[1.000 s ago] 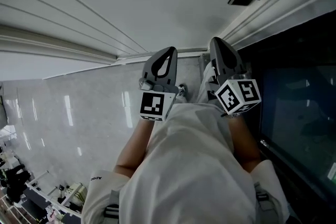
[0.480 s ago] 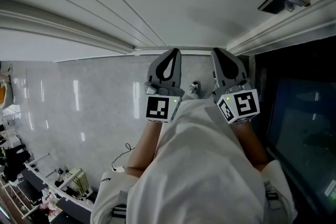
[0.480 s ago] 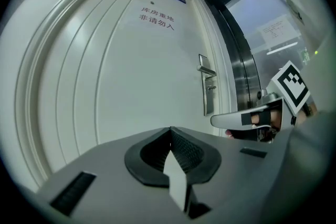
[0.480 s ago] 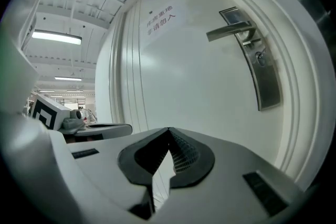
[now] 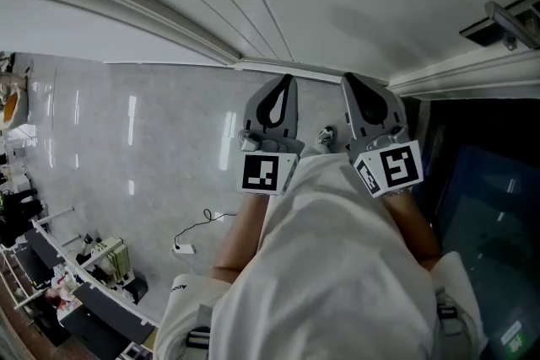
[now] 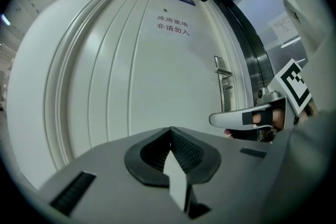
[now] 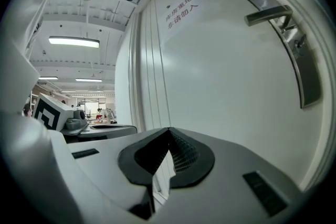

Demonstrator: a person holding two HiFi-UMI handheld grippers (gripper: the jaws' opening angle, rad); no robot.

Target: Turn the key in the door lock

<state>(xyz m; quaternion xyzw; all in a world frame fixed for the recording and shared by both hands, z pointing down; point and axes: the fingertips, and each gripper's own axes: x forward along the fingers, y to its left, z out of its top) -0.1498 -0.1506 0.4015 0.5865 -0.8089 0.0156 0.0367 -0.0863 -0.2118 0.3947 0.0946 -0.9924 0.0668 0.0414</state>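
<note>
The left gripper (image 6: 169, 131) has its jaws together, the tips meeting in a fine point with nothing between them. The right gripper (image 7: 169, 130) is closed the same way and empty. Each is a smooth matte grey shell, and its black ribbed pads (image 6: 184, 149) sit in a dark teardrop-shaped hollow. A marker cube (image 5: 260, 171) printed with black and white squares sits at the rear of the left tool. The two are held level and side by side, close together but apart, and both point at a white door (image 6: 131, 76) with long raised mouldings and a satin finish. Neither touches the door. A small sign (image 6: 173, 24) with dark print sits high on the door, above the tips. The lock lies ahead of the right gripper, up and to its right and well apart from it, on a tall brushed metal plate (image 7: 307, 68). A straight silver lever handle (image 7: 268, 13) juts from the top of the plate, with a small knob (image 7: 300, 42) below it. Whether a key sits there cannot be made out. Below both tools the head view shows a loose white shirt (image 5: 329, 265) and glossy pale stone floor (image 5: 126, 156). To the right of the right gripper stands a dark glass panel (image 5: 481, 206).
</note>
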